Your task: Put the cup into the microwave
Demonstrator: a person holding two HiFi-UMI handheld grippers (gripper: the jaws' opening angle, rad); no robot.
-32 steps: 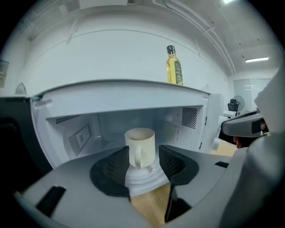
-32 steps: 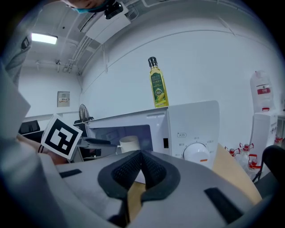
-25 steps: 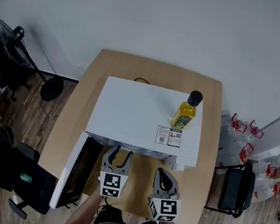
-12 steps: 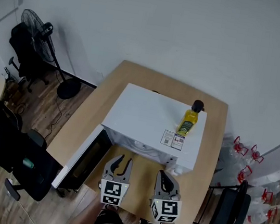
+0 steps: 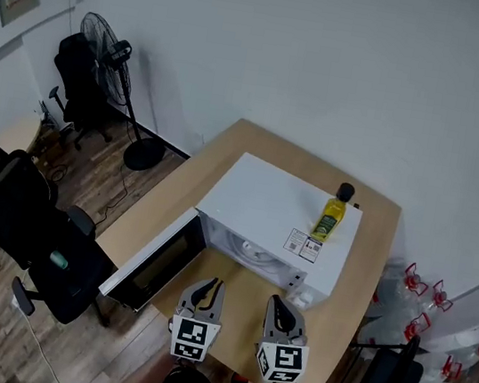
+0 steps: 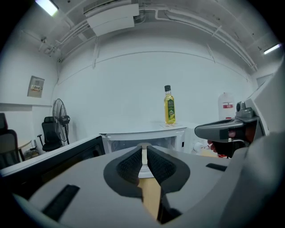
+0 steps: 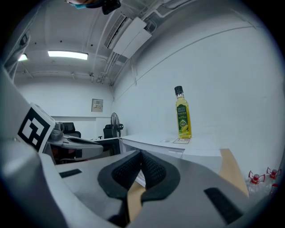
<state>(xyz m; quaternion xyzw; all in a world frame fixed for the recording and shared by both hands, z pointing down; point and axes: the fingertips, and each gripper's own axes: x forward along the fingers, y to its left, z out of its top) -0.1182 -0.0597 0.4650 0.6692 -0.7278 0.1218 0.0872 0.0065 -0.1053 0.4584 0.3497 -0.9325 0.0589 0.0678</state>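
Cup in open microwave, both grippers empty in front of it

Head view: a white microwave [image 5: 265, 201] is seen on a wooden table [image 5: 214, 151], its door [image 5: 155, 260] swung wide to the left. Inside the cavity a pale round form is made out, read as the cup [image 5: 247, 249]; its detail is too small to tell. A yellow oil bottle [image 5: 331, 219] stands upright on the microwave's top, near the right rear corner. The left gripper [image 5: 206, 285] and the right gripper [image 5: 281, 304] are held side by side before the opening, apart from the microwave. A floor fan [image 5: 110, 38] and a dark office chair [image 5: 31, 230] are seen only here in full.

Left gripper view: the jaws are closing, with a thin slit left between the pads and nothing held in it. The cavity front is glimpsed through that slit, which the head view cannot show.

Right gripper view: the pads are pressed together at their tips, with nothing gripped. The microwave is seen only from its right side, so the cavity is hidden
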